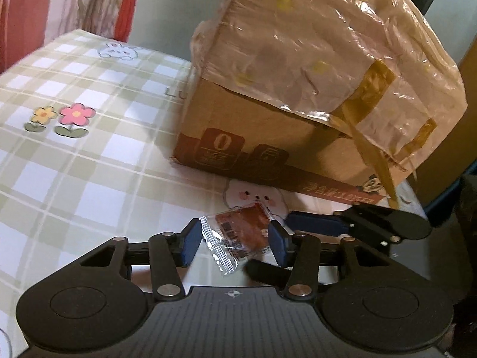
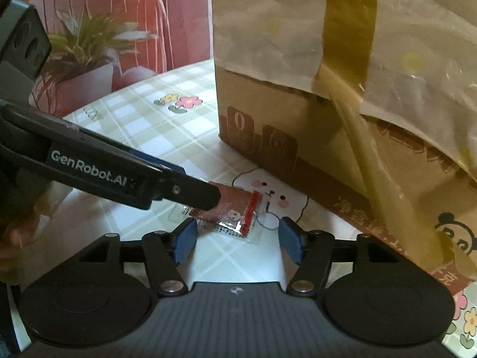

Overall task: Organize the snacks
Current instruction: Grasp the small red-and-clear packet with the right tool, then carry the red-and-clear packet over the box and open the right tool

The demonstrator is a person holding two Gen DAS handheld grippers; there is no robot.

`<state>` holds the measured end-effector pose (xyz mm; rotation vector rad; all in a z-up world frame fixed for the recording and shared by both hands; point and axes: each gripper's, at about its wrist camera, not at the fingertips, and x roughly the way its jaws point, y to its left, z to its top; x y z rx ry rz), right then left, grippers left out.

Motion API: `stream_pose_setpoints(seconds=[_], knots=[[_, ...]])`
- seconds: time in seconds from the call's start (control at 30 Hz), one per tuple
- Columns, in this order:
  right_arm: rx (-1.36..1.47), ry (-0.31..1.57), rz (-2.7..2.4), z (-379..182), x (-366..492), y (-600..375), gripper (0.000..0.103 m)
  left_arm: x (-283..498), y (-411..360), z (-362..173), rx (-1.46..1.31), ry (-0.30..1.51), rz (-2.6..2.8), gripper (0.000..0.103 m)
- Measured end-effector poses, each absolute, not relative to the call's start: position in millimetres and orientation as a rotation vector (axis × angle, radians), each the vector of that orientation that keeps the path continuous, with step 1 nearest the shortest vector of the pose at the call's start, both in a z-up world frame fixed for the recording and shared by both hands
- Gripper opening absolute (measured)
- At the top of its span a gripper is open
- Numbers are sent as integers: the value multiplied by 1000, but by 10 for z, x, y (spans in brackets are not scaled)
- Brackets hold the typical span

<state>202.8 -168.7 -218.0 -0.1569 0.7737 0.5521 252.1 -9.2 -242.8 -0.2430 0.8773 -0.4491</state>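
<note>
Snack packet, small, red-brown foil with clear crimped ends (image 1: 238, 238), lies on checked-cloth surface (image 1: 89, 164) just before plastic-covered, taped cardboard box (image 1: 298, 89). Left claw (image 1: 234, 244) spread, blue pads flanking packet. Right claw (image 2: 237, 240) spread, near packet, not touching it.

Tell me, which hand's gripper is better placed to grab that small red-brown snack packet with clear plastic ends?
Probably left. The red-brown snack packet sits between the two fingers of the left gripper. The right gripper is open, but the packet lies mostly beyond its tips, partly under a left finger.
</note>
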Motion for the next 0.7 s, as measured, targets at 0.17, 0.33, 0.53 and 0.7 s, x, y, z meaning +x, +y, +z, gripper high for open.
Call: stream_pose_setpoints(seconds=[0.17,0.33,0.53,0.7], knots=[[-156,757,556,-2216,2018,-1655,71,2533,-196,-2427,-249,891,-489,48],[-145,745,555,-2235,1994,-1665,71,2567,-187,-2447,-294,906,-488,35],[-122,746,538,-2215,1951,-1715,66,2606,-141,-2477,-324,909,-483,17],[-74,736,521,-2193,1886,-1772,66,2564,-175,-2396,-306,887,-499,17]])
